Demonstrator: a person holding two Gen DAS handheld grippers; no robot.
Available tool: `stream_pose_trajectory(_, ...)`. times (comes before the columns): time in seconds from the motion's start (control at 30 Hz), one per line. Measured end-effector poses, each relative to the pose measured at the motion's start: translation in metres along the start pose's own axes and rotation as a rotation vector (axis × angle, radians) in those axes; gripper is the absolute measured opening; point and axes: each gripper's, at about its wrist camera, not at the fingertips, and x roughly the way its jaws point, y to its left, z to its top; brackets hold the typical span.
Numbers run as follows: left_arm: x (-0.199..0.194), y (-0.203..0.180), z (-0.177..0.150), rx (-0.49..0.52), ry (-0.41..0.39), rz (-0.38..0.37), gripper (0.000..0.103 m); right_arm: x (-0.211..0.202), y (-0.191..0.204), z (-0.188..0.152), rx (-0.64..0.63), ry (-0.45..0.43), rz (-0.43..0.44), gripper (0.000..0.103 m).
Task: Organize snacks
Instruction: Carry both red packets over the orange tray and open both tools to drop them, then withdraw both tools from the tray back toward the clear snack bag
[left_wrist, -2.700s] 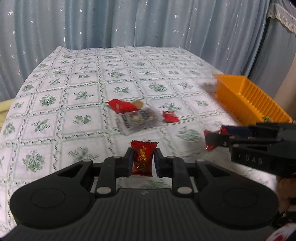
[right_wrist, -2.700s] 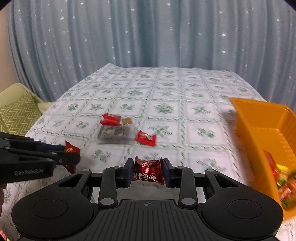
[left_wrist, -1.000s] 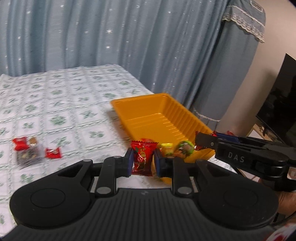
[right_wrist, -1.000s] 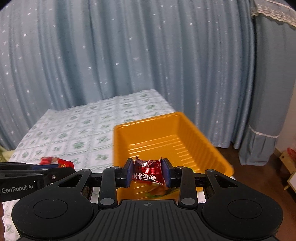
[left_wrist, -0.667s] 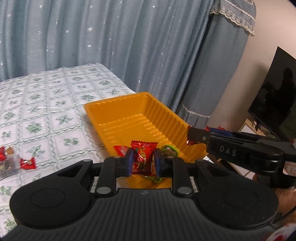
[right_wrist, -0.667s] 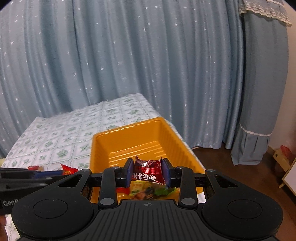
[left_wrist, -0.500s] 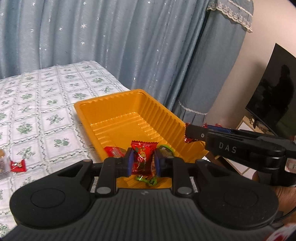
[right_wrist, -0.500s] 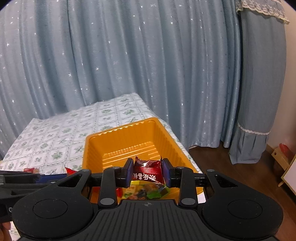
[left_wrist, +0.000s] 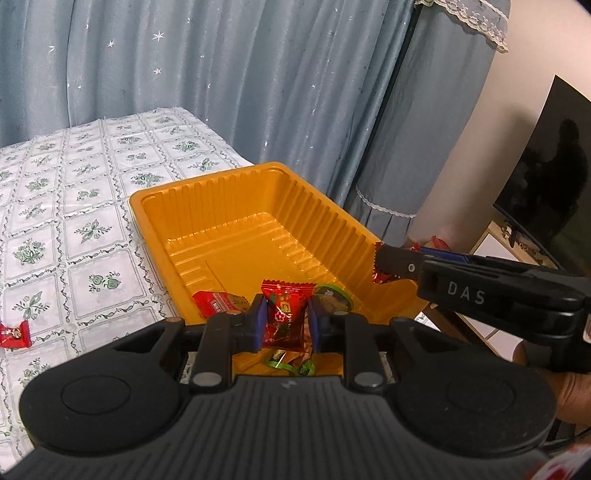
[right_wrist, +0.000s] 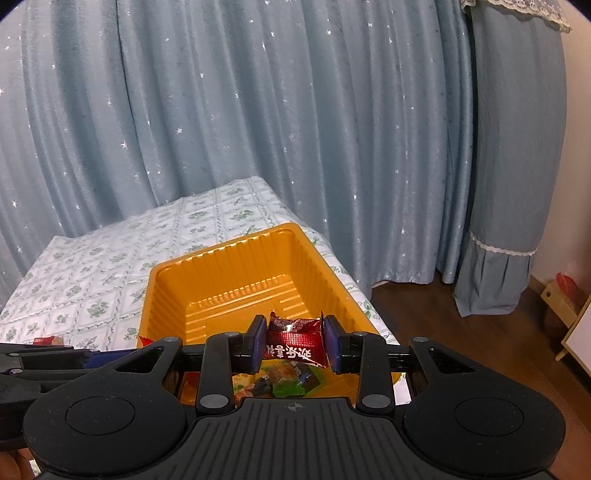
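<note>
A red candy (left_wrist: 286, 314) is clamped upright between the jaws of the left gripper (left_wrist: 286, 322) over the near end of the orange tray (left_wrist: 236, 206), and a dark red candy (right_wrist: 295, 341) is clamped in the jaws of the right gripper (right_wrist: 295, 343) above the same end. A few wrapped snacks (left_wrist: 221, 302) are heaped at the tray's near end, while its ribbed floor is left bare toward the far wall. The tray is set at the tabletop (left_wrist: 74, 206) corner, its right rim close to the edge, with a stray candy (left_wrist: 14, 334) left on the cloth well to the left.
</note>
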Motion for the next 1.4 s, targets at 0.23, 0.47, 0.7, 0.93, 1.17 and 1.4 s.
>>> stream_pose_trajectory(0.23,-0.006,0.009,-0.003,-0.014,-0.021,0.038,0.038,0.003,0.001,0.0,0.004,0.004,0.001,0.034)
stream_pose_trajectory(0.47,-0.023,0.02,-0.005,-0.031,-0.036,0.067,0.038,0.003,0.008,-0.001,0.003,0.011,0.018,0.034)
stream_pose_trajectory(0.7,-0.034,0.029,-0.007,-0.058,-0.047,0.08,0.039,0.007,0.015,0.001,0.015,0.02,0.045,0.034)
stream_pose_trajectory(0.93,-0.038,0.034,-0.012,-0.069,-0.048,0.094,0.039,0.011,0.01,0.003,0.094,0.022,0.11,0.063)
stream_pose_trajectory(1.17,-0.054,0.032,-0.019,-0.065,-0.059,0.13,0.044,-0.003,0.001,0.0,0.111,0.011,0.073,0.063)
stream_pose_trajectory(1.4,-0.078,0.029,-0.023,-0.086,-0.073,0.154,0.056,-0.028,0.004,-0.007,0.119,0.02,0.047,0.063)
